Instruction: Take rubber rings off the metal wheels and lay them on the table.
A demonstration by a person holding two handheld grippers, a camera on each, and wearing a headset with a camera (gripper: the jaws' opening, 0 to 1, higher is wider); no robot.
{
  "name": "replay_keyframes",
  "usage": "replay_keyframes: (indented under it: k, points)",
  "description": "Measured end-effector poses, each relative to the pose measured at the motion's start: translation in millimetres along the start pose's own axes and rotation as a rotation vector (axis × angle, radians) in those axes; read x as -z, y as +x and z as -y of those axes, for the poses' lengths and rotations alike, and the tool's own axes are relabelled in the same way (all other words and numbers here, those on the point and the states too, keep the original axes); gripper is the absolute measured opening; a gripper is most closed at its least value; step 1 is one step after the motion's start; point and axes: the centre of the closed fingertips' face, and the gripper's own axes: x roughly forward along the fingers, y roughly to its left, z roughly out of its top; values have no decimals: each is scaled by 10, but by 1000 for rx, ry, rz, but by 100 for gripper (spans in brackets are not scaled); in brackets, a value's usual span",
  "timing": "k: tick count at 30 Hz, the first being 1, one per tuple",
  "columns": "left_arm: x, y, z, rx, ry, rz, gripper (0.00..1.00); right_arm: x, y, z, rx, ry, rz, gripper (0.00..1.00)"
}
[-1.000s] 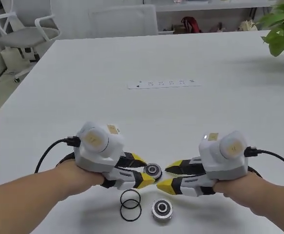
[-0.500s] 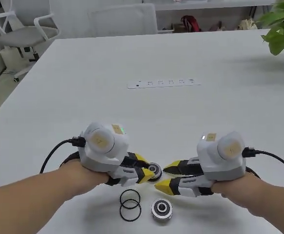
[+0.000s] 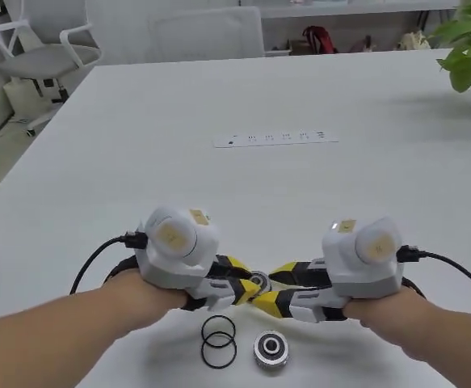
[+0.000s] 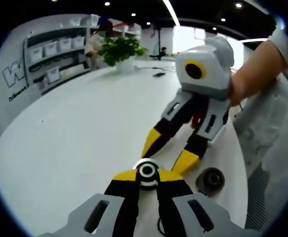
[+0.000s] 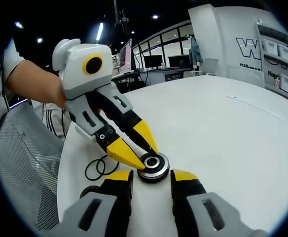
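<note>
My left gripper [image 3: 246, 288] is shut on a small metal wheel [image 3: 258, 283] with a dark rubber rim, held just above the table. In the left gripper view the wheel [image 4: 147, 171] sits between the yellow tips. My right gripper [image 3: 266, 288] is open, one jaw on each side of the same wheel [image 5: 152, 168]; whether they touch it I cannot tell. The right gripper [image 4: 169, 153] faces the left gripper [image 5: 144, 154] tip to tip. Two black rubber rings [image 3: 219, 339] lie overlapping on the table in front, with a second wheel [image 3: 271, 348] flat beside them.
A white power strip [image 3: 274, 138] lies across the middle of the white table [image 3: 138, 162]. A potted plant [image 3: 468, 48] stands at the far right corner. Office chairs [image 3: 45, 48] stand beyond the far left edge. Cables trail from both grippers.
The two grippers have drawn together: the right one slid left until its open jaws flank the wheel, and the left one shifted slightly right. Rings and second wheel stayed put.
</note>
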Motion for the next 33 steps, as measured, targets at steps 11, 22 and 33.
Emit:
replay_keyframes:
  k: [11,22,33]
  points:
    - [-1,0,11,-8,8,-3,14,46,-49,16,3,-6,-10,19]
    - [0,-3,6,-20,0,-5,14,103,-76,35,1,40,-32,7]
    - [7,-6,12,-34,8,-14,14,104,-104,63,0,123,-24,0]
